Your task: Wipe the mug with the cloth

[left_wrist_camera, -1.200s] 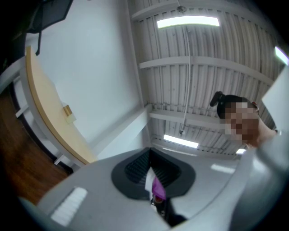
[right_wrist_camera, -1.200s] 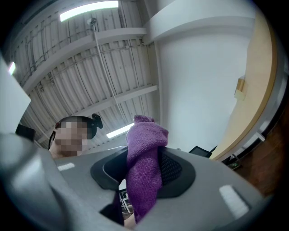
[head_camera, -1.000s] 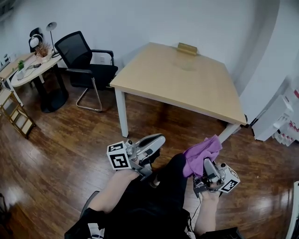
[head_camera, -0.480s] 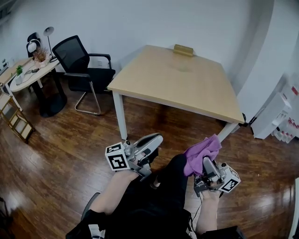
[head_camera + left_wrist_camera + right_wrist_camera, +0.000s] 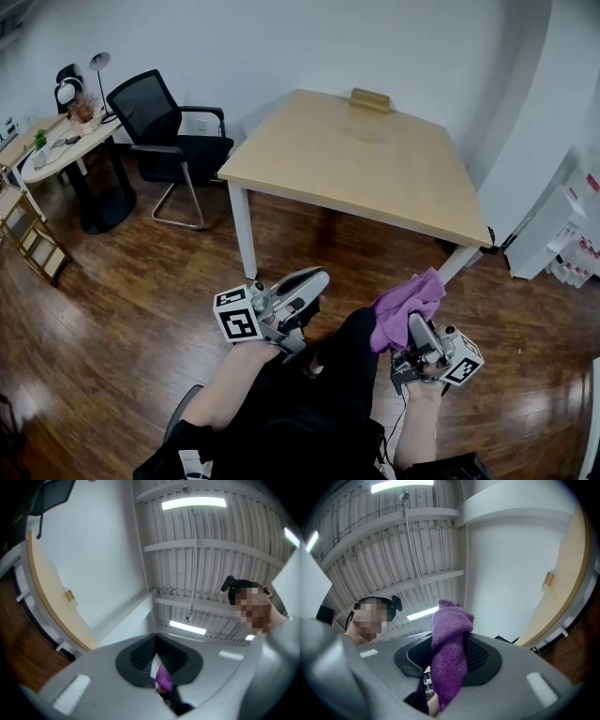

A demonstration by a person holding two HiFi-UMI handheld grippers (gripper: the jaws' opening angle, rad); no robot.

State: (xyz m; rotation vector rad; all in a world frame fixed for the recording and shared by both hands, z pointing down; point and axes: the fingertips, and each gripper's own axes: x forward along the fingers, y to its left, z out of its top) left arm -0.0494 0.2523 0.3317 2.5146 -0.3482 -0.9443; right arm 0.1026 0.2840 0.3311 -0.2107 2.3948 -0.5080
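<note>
No mug shows in any view. A purple cloth (image 5: pixel 409 302) (image 5: pixel 449 653) hangs bunched from my right gripper (image 5: pixel 416 325) (image 5: pixel 451 663), which is shut on it above the person's right knee. My left gripper (image 5: pixel 317 279) (image 5: pixel 156 663) is held over the left thigh and points toward the table. Its jaws are shut with nothing between them. In the left gripper view a sliver of the purple cloth (image 5: pixel 163 679) shows past the closed fingers. Both gripper views tilt up at the ceiling.
A light wooden table (image 5: pixel 375 164) stands ahead with a small wooden block (image 5: pixel 371 98) at its far edge. A black office chair (image 5: pixel 167 122) and a side desk (image 5: pixel 52 150) stand at left. White shelving (image 5: pixel 553 234) stands at right. The floor is dark wood (image 5: pixel 122 309).
The head view has shifted a little; both grippers and the cloth stay where they were over the lap.
</note>
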